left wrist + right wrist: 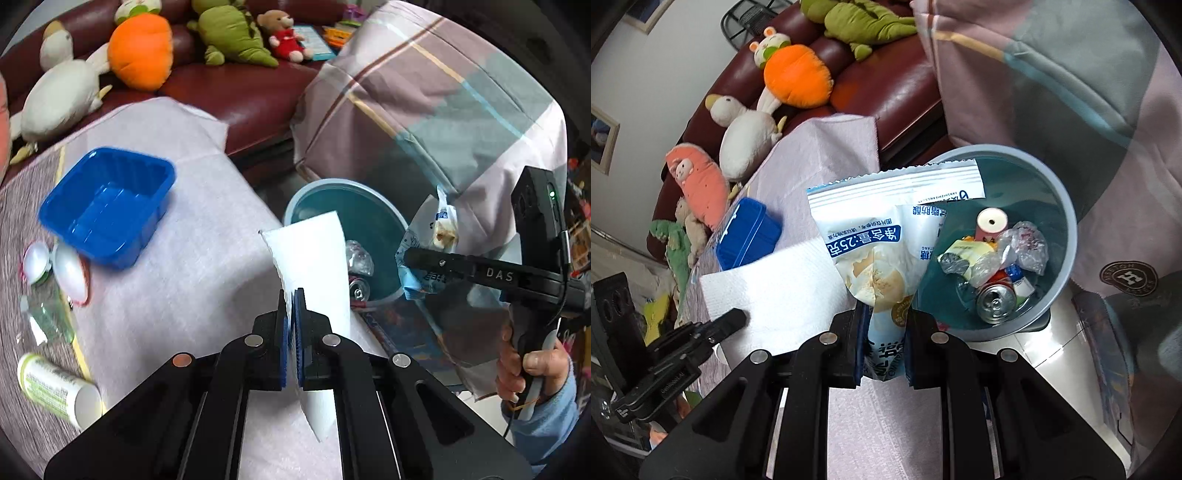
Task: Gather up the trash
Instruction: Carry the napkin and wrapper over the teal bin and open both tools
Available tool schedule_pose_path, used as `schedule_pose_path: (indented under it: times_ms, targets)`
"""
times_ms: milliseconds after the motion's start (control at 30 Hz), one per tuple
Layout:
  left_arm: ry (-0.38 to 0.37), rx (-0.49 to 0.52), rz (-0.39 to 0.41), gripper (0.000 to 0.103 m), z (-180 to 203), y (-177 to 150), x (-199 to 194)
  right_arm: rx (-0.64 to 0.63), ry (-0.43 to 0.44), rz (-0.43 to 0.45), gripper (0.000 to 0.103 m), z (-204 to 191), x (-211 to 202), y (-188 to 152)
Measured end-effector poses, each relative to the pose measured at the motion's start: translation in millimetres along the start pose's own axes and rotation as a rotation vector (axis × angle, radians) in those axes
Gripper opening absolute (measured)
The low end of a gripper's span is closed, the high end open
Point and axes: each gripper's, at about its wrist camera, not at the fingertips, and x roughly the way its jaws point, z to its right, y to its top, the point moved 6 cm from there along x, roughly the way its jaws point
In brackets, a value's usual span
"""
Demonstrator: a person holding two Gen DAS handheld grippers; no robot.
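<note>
My left gripper (293,295) is shut on a white paper towel (314,254) and holds it upright at the table's edge, beside the grey trash bin (384,206). My right gripper (886,314) is shut on a white and blue snack bag (882,236), held over the near rim of the bin (1067,221). It also shows in the left wrist view (421,258), with the bag (439,229) in its jaws. The bin holds a can (995,302), crumpled plastic (1023,247) and other wrappers. The towel (775,295) shows in the right wrist view with the left gripper's fingertip (735,317).
On the cloth-covered table (192,258) lie a blue plastic tray (107,206), a clear lidded cup (70,273), a clear bottle (48,317) and a white tube (59,391). A red sofa (251,92) with plush toys stands behind. A plaid blanket (443,110) hangs beside the bin.
</note>
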Motion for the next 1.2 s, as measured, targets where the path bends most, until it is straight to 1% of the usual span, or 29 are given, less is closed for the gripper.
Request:
schedule_pose_path:
  times_ms: [100,233,467,533,667,833,967,1067,1100,1133,1167,1200]
  targets:
    - [-0.022,-0.023,0.027,0.002,-4,1,-12,-0.006,-0.001,0.001,0.016,-6,2,1]
    - [-0.044,-0.007,0.074,0.002,2,13,-27,-0.005,-0.002,0.024,0.016,-9,-3,6]
    - [-0.118,0.055,0.134,0.002,40,58,-37,0.014,-0.014,0.074,0.016,0,-18,23]
    - [-0.144,0.073,0.137,0.002,53,69,-33,0.023,-0.019,0.091,0.016,5,-23,29]
    - [-0.184,0.105,0.112,0.002,80,84,-9,0.045,-0.034,0.118,0.016,22,-34,38]
    - [-0.197,0.112,0.081,0.002,93,95,25,0.075,-0.063,0.131,0.016,45,-41,45]
    - [-0.173,0.096,0.042,0.002,88,99,56,0.092,-0.087,0.12,0.016,60,-39,50]
    - [-0.133,0.069,0.005,0.005,77,97,79,0.095,-0.1,0.107,0.016,65,-34,53]
    - [-0.12,0.06,-0.009,0.007,72,96,85,0.096,-0.102,0.105,0.017,65,-33,54]
    - [-0.108,0.05,-0.029,0.018,68,94,93,0.096,-0.104,0.102,0.017,65,-30,55]
    - [-0.097,0.044,-0.038,0.041,64,92,98,0.097,-0.107,0.098,0.017,66,-28,56]
    - [-0.079,0.039,-0.036,0.055,60,91,100,0.097,-0.107,0.098,0.018,66,-28,56]
